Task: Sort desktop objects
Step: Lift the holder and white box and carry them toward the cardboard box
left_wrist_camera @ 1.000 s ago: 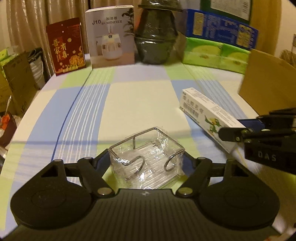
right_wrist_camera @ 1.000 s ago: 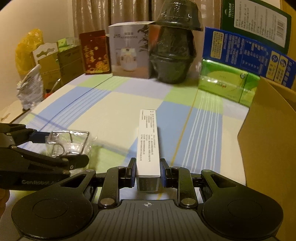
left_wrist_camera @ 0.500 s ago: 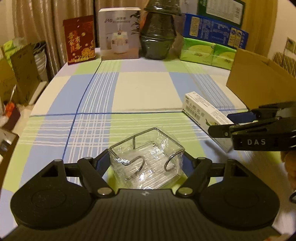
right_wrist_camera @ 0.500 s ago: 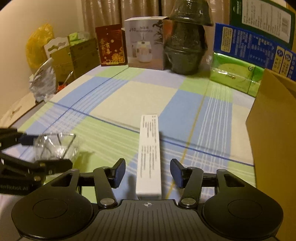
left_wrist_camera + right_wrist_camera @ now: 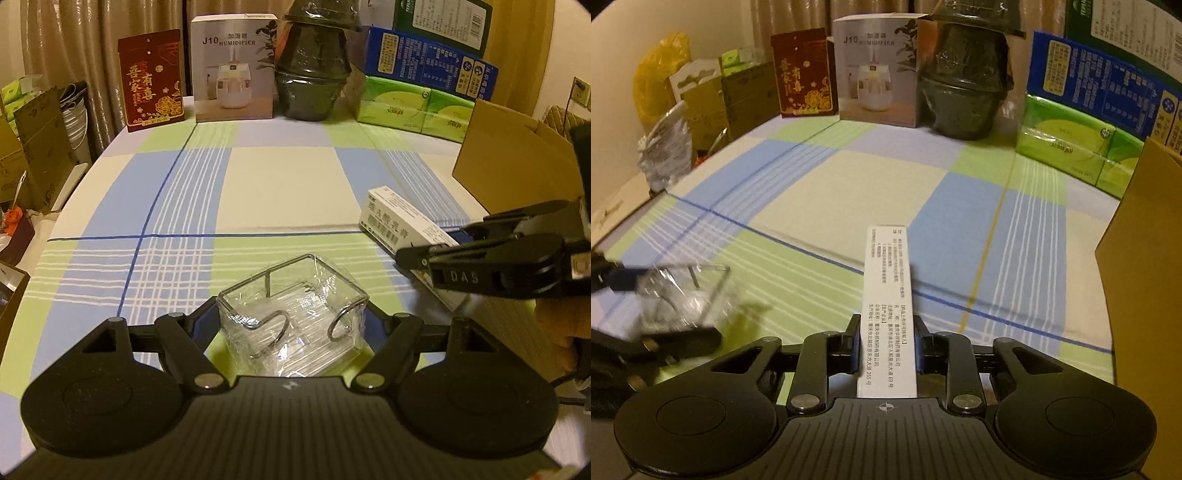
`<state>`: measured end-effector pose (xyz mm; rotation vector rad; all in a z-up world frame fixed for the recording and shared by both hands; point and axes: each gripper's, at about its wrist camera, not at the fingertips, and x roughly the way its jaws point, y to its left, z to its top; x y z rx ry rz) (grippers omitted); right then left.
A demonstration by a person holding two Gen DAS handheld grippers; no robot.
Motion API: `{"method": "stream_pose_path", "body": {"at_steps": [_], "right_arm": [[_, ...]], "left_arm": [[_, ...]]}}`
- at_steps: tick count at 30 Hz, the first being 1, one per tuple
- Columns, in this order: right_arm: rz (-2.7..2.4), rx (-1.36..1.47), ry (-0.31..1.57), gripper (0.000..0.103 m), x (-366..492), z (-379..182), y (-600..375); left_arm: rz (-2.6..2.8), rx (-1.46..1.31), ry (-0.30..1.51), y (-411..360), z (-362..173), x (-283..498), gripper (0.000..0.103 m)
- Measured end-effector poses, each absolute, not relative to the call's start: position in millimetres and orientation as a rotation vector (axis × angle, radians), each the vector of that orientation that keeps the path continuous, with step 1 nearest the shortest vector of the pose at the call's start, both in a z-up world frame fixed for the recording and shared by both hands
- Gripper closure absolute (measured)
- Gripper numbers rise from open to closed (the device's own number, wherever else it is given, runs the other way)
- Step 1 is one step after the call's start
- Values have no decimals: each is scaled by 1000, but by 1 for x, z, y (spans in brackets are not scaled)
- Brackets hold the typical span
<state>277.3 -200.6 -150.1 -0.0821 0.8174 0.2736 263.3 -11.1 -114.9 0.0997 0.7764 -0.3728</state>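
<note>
A clear plastic-wrapped wire rack (image 5: 291, 306) sits between the fingers of my left gripper (image 5: 291, 325), which is shut on it low over the checked tablecloth (image 5: 288, 184). A long white carton (image 5: 888, 280) with printed text lies lengthwise in my right gripper (image 5: 886, 343), both pads pressed against its sides near its close end. In the left wrist view the carton (image 5: 399, 221) points away to the left from the right gripper (image 5: 436, 240). From the right wrist, the rack (image 5: 679, 291) and left gripper (image 5: 657, 306) are blurred at the far left.
An open brown cardboard box (image 5: 509, 155) stands at the table's right edge. Along the back stand a red packet (image 5: 151, 81), a humidifier box (image 5: 234, 66), dark stacked bowls (image 5: 314, 74), green tissue packs (image 5: 413, 103) and a blue box (image 5: 428, 62). Cartons and bags crowd the left side.
My right gripper, which gripped the carton a second ago and stood open half a second ago, has shut on it again. The left gripper keeps the rack and has drawn back.
</note>
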Motion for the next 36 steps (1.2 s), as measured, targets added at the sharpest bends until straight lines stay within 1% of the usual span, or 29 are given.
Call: {"method": "stream_pose_path", "body": {"at_steps": [6,25,36], "right_arm": [[289,-86,782,80,269,-137,-191],[284,-74,772,80,248,-125,-195],[245,-16,774,80,195,-116,-202]], "left_arm": [[-376,94,779,-10,-115,263,29],[-396,110,787,-17,-113,258,30],[-391,84,755,-20,-92,229,30]]}}
